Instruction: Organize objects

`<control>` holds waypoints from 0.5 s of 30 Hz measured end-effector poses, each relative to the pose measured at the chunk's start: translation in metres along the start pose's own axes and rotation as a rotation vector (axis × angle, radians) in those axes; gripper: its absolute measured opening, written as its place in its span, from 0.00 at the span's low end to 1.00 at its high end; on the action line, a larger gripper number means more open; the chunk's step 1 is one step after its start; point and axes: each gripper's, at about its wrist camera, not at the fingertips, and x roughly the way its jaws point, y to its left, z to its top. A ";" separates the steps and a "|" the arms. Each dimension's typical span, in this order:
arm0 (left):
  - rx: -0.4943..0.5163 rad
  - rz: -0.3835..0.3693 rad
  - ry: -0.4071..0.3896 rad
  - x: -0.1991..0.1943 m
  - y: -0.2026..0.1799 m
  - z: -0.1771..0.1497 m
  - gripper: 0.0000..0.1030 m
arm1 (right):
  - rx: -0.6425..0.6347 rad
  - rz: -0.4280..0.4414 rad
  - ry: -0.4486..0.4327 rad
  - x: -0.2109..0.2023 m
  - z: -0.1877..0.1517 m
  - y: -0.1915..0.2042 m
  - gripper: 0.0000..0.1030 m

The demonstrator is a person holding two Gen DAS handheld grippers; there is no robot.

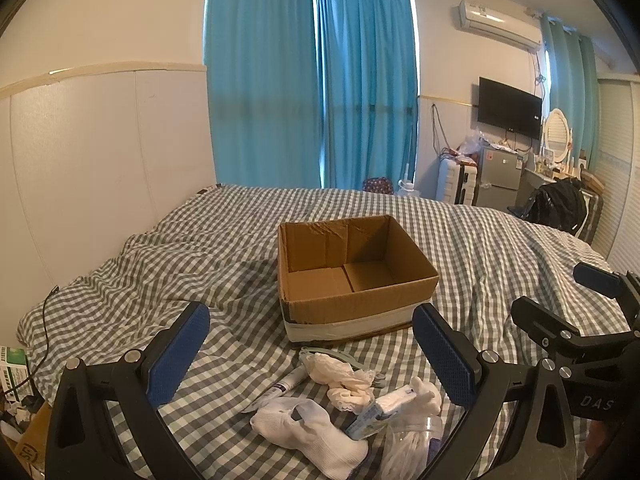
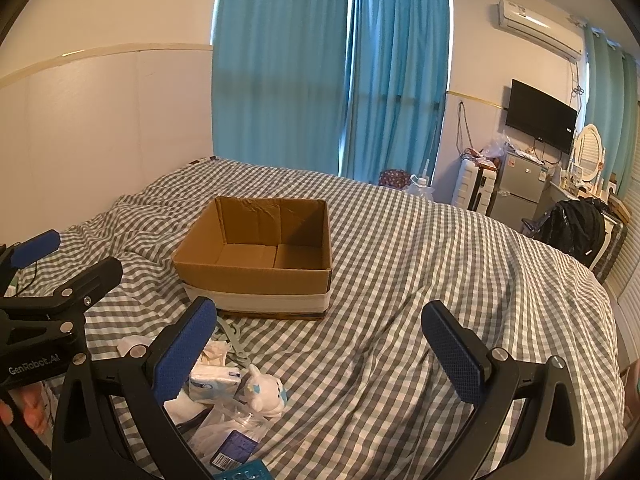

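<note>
So this looks like square one. The box (image 1: 352,276) sits open in the middle of the bed (image 1: 500,240) and there's nothing in it, just bare cardboard bottom in both views. Everything that presumably goes in it is in a heap on the checked cover, just in front of the box on the near side.

What I can make out in the pile: a white sock (image 1: 308,432), some crumpled gloves (image 1: 344,376), a tube (image 1: 286,386), a tissue pack (image 2: 214,380), a little white plush (image 2: 266,392) and a clear plastic bag (image 2: 232,428). There's also a greenish hanger-type thing (image 2: 234,340) poking out right by the box wall, can't say for sure what it is.

Left gripper (image 1: 312,356) hangs above the pile, jaws spread wide, nothing between them. Right gripper (image 2: 320,356) is the same, wide and empty, over mostly bare bedding with the pile off by its left finger.

My read: nothing is done, the whole pile is left. The left one is better placed for a first grab, probably the sock or gloves.
</note>
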 end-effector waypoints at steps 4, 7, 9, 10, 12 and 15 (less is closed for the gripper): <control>0.001 0.003 -0.004 -0.001 0.000 -0.001 1.00 | -0.004 0.006 -0.004 -0.003 0.001 0.002 1.00; 0.002 -0.004 -0.015 -0.006 0.001 -0.001 1.00 | -0.006 0.007 -0.006 -0.004 0.002 0.002 1.00; 0.001 -0.014 -0.027 -0.009 0.002 -0.002 1.00 | -0.007 0.011 -0.011 -0.006 0.002 0.004 1.00; 0.003 -0.017 -0.032 -0.011 0.002 -0.001 1.00 | -0.009 0.015 -0.015 -0.008 0.002 0.005 1.00; 0.009 -0.023 -0.041 -0.014 0.002 -0.001 1.00 | -0.013 0.017 -0.017 -0.010 0.003 0.006 1.00; 0.010 -0.024 -0.043 -0.017 0.003 -0.001 1.00 | -0.013 0.019 -0.016 -0.012 0.003 0.007 1.00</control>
